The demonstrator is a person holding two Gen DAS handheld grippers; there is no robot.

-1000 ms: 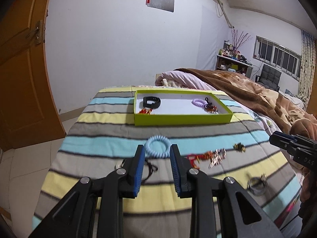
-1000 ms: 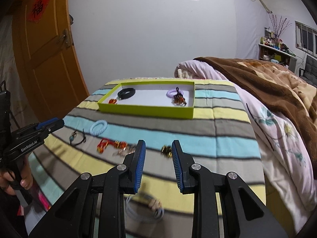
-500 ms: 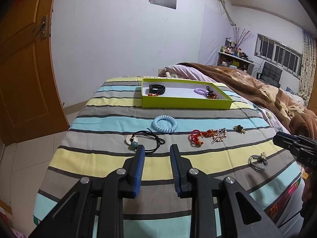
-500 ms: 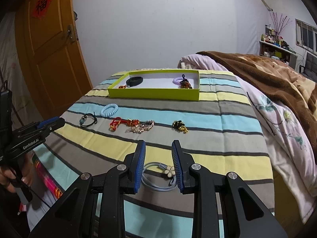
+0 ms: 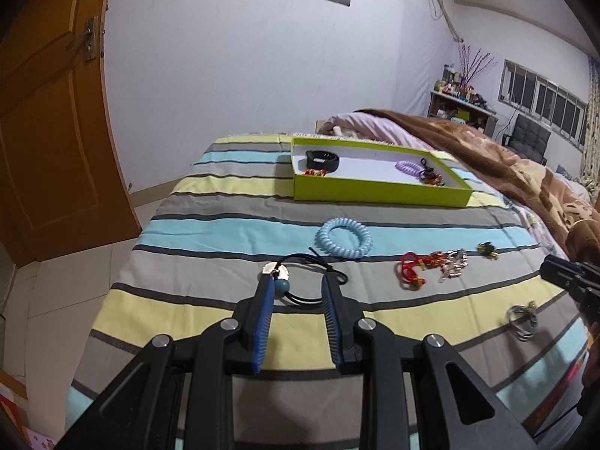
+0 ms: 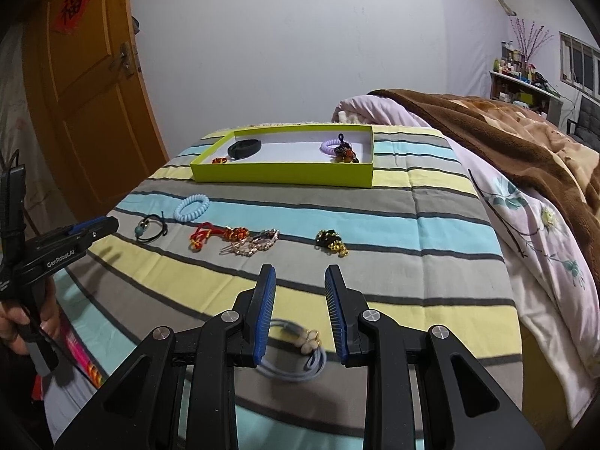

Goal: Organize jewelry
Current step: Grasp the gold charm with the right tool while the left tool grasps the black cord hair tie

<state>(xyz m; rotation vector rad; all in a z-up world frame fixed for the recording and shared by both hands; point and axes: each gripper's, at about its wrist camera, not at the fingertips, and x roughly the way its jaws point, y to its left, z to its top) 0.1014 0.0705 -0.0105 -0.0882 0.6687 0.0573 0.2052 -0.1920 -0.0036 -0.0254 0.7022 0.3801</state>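
Note:
A lime-green tray [image 5: 378, 191] [image 6: 285, 174] at the far end of the striped bed holds a black band [image 5: 322, 160], a purple coil tie [image 5: 408, 167] and small charms. My left gripper [image 5: 296, 281] is open, its fingertips on either side of a black cord bracelet with a teal bead [image 5: 282, 285]. A light-blue coil tie [image 5: 345, 242], a red knot charm [image 5: 412, 272] and a gold-black piece [image 5: 487, 250] lie beyond. My right gripper [image 6: 300, 275] is open over a grey-blue hair tie with a flower [image 6: 300, 352].
The striped cover [image 6: 412, 225] drops off at its left and near edges. A brown blanket [image 6: 506, 138] and pink quilt [image 6: 543, 255] lie on the right. An orange door [image 5: 45, 150] stands at left. A silver-pink clip [image 6: 255, 245] lies mid-bed.
Both grippers pulled back from the tray and came lower over the near items. The left one came down around the black cord bracelet; the right one sits over the grey-blue hair tie.

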